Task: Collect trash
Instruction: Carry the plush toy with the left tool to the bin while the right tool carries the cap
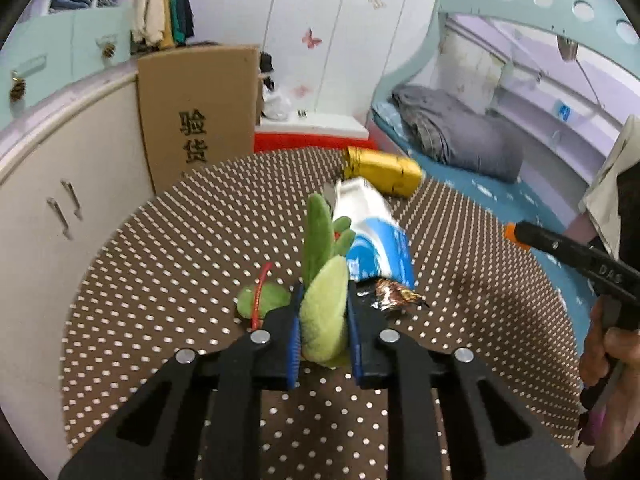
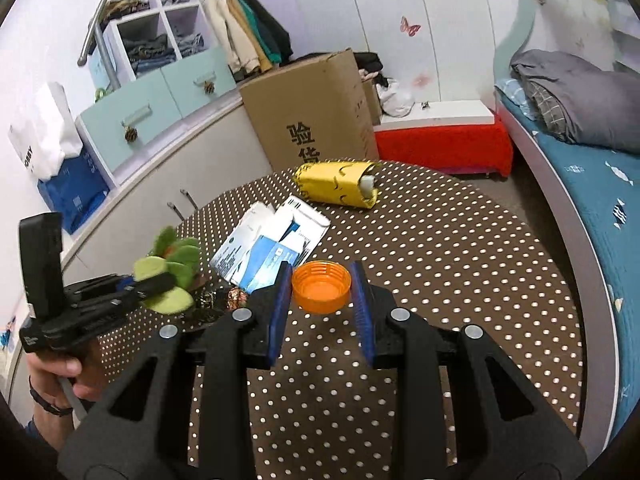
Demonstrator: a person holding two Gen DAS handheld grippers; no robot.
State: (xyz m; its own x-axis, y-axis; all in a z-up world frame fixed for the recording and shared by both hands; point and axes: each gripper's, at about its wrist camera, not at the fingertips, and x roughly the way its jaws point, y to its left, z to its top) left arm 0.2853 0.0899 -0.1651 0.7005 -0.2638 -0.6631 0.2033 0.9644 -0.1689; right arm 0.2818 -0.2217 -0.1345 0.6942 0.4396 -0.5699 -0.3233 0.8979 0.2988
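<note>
A: Why is the left gripper [image 1: 323, 312] clenching that green plush toy [image 1: 324, 280]?

B: I judge it is being lifted clear of the rubbish. The blue pads are pressing a soft leaf from both sides, low on the toy, so the rest is sticking up past the fingers, just in front of the blue-and-white carton [image 1: 374, 236].

A: And the right gripper [image 2: 321, 292]?

B: It is gripping an orange bottle cap [image 2: 321, 287] by its rim, open side up, on the near side of the carton, above the dotted table [image 2: 440, 280]. Holding it level probably keeps it from slipping out.

A: What is the left wrist view giving us that the right is not?

B: It is showing the crumpled foil wrapper [image 1: 394, 295] lying touching the carton's near corner, and a red cord on the toy. In the right view that wrapper is half hidden behind the other gripper.

A: And the reverse?

B: The right view is showing the carton flattened and torn open, and the yellow pack [image 2: 338, 182] beyond the carton gaping at one end with something white inside. It is also showing the person's hand [image 2: 60, 372] on the left tool.
</note>
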